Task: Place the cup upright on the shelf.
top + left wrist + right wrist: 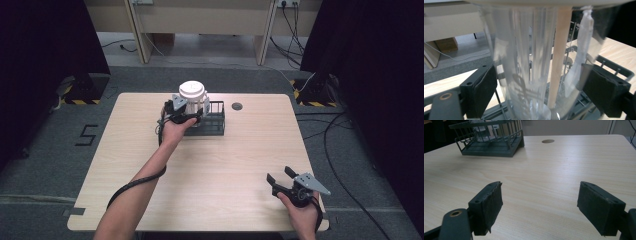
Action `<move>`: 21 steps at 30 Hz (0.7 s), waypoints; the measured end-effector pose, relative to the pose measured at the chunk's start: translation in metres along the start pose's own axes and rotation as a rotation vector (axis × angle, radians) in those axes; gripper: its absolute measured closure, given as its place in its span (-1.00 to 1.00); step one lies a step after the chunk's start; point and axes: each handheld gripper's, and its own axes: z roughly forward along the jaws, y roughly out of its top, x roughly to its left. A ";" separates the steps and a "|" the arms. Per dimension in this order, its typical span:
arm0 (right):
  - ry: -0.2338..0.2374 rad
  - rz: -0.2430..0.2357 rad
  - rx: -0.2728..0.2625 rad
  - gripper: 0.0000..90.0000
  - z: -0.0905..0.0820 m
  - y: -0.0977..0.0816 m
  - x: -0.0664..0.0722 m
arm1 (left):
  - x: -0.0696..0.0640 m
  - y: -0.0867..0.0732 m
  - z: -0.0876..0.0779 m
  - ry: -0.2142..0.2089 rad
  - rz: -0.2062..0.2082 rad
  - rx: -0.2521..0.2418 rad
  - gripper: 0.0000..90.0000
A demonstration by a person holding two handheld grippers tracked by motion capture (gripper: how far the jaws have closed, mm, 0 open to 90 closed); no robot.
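**Clear cup held low in the wire rack**

The left gripper (186,113), at upper centre of the high view, has its jaws set on either side of a clear plastic cup (534,65) with a white lid (192,90). In the left gripper view both black pads (485,93) sit against or just beside the cup wall, so it appears to be gripping the cup, though firm contact on the right pad is hard to confirm. The cup stands in the left end of a dark wire rack (214,122) at the far middle of the table (235,165).

I judge the cup light, thin-walled and smooth: it will likely flex or slip if squeezed hard, so a moderate hold on the lower body, below the lid, suits it best. A pale stick or straw (557,57) stands inside.

The right gripper (281,181), at lower right of the high view, rests over bare table with its jaws wide apart and nothing between them.

The cup's base and rim are cut off in the left gripper view, its contents blur through the ribbed wall, and the rack wires behind it are hard to trace.
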 end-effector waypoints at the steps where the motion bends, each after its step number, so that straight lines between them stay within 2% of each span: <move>1: 0.000 0.000 0.000 -0.54 0.000 0.000 0.000 | 0.000 0.000 0.000 0.000 0.000 0.000 -0.68; 9: -0.003 0.002 0.002 -0.54 0.000 0.000 0.000 | 0.001 -0.004 -0.020 -0.018 0.029 -0.011 -0.68; 21: -0.005 0.003 0.001 -0.54 0.000 0.000 0.000 | 0.008 -0.010 -0.048 -0.029 0.039 -0.028 -0.68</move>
